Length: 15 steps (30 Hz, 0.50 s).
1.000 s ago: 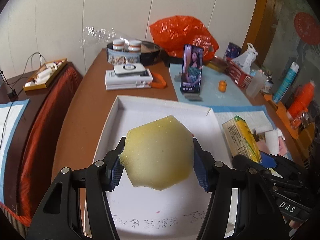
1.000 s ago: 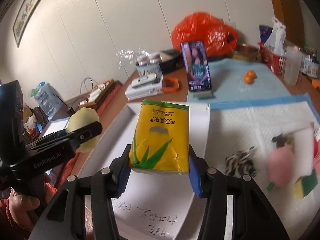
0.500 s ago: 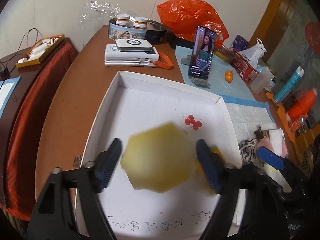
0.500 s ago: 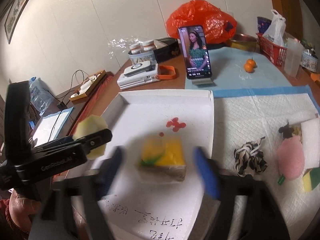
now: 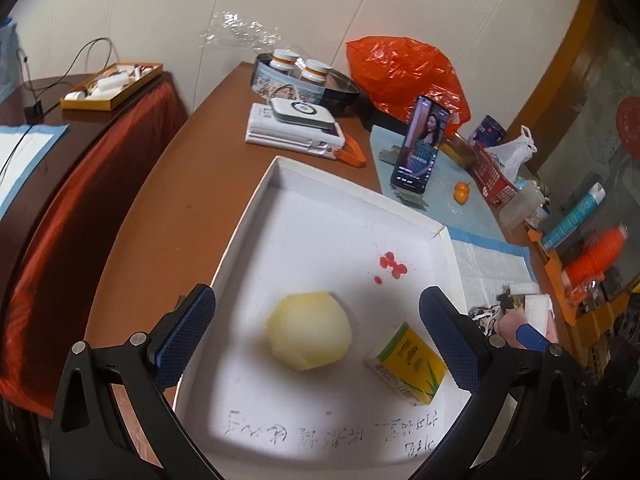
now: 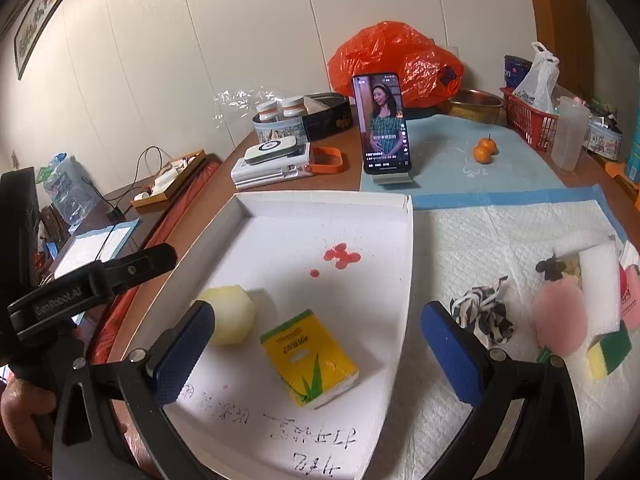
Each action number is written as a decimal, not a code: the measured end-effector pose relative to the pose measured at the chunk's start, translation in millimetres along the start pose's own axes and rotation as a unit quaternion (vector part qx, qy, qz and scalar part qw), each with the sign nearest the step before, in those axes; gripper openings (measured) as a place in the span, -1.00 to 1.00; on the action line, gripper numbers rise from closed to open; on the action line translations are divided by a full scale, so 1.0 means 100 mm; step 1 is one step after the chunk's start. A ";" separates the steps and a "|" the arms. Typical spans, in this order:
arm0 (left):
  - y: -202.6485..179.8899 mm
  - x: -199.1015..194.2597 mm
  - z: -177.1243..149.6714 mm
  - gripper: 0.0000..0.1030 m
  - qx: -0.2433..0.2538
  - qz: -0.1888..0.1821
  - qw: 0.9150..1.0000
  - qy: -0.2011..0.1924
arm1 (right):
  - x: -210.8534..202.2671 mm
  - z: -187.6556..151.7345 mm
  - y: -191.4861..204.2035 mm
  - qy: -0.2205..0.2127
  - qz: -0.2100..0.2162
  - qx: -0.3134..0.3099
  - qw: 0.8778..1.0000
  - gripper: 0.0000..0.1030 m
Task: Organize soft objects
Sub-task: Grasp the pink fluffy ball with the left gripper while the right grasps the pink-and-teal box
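A pale yellow sponge (image 5: 310, 336) (image 6: 232, 314) lies in the white tray (image 5: 320, 240) (image 6: 300, 232). A yellow tissue pack (image 5: 406, 360) (image 6: 310, 356) lies flat just right of it. My left gripper (image 5: 316, 292) hovers over the sponge, jaws opening wide, pads clear of it. My right gripper (image 6: 318, 308) hangs above the pack, jaws also opening, touching nothing. On the white pad to the right lie a zebra-striped cloth (image 6: 484, 312), a pink puff (image 6: 560, 320), a white foam block (image 6: 600, 284) and a yellow-green sponge (image 6: 610, 350).
Behind the tray stand a phone on a stand (image 6: 382, 120), stacked white power banks (image 6: 272, 164), an orange bag (image 6: 392, 56), two tangerines (image 6: 484, 150) and a red basket (image 6: 528, 120). Red stains (image 6: 342, 256) mark the tray floor. A side table (image 5: 60, 120) sits left.
Both grippers have opened. The sponge dropped from the left one and the tissue pack from the right one, and both now rest in the tray. The left gripper rolled and shifted slightly.
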<state>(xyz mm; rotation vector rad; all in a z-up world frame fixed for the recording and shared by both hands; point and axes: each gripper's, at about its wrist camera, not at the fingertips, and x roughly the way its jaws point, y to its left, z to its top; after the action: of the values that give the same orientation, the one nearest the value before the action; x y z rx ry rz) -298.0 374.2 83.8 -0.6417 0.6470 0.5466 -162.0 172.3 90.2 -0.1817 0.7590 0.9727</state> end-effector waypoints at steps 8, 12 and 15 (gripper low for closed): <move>-0.01 -0.21 -0.11 1.00 -0.027 0.008 0.999 -0.031 | -0.03 -0.01 -0.04 -0.001 0.025 -0.010 1.000 1.00; -0.14 -0.24 -0.13 1.00 -0.025 0.004 0.999 -0.029 | -0.10 0.01 -0.12 -0.013 0.034 -0.010 0.999 1.00; -0.28 -0.22 -0.16 0.99 -0.023 0.004 1.000 -0.021 | -0.15 0.00 -0.21 -0.018 0.035 -0.012 0.999 1.00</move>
<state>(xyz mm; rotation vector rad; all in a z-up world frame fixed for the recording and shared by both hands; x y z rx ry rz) -301.0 338.9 99.2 -0.6685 0.5983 0.5816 -150.3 149.6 96.2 -0.1591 0.7247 1.0488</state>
